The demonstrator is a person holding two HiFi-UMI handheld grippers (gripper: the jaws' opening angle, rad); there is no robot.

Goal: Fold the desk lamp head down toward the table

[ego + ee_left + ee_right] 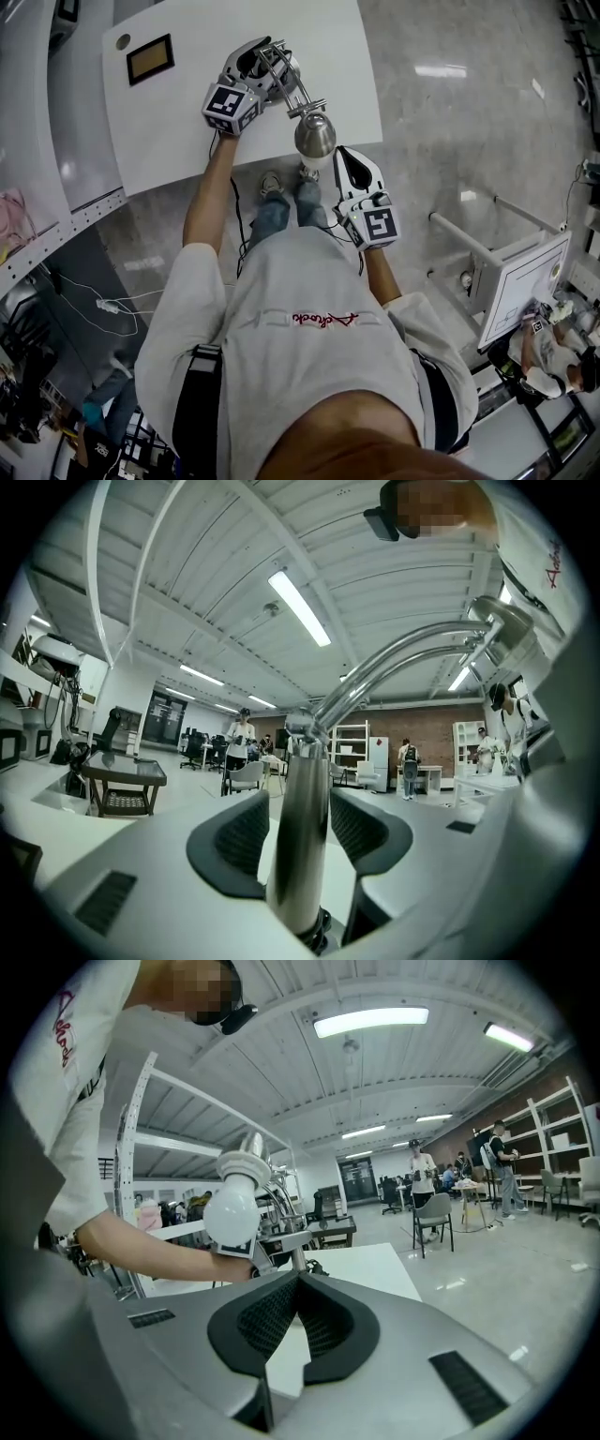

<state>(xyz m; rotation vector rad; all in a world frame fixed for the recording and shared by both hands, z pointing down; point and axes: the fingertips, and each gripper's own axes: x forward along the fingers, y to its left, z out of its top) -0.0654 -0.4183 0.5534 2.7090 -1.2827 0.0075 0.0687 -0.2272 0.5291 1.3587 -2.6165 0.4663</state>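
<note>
The desk lamp [298,98] is observed on the white table [187,122], close to its near edge. Its chrome lamp head [315,134] is raised over that edge, with the white bulb [230,1213] pointing downward. The left gripper [265,67] is held level at the lamp's upright post [298,836]. Its jaws are set wide to either side of the post, and a strip of table is visible between the post and the right-hand pad [366,827], so no clamping is recorded. The paired arm rods [403,663] are seen slanting up from the post top. The right gripper [298,1288] is noted near the lamp head but apart from it, jaws closed together, nothing between them.
</note>
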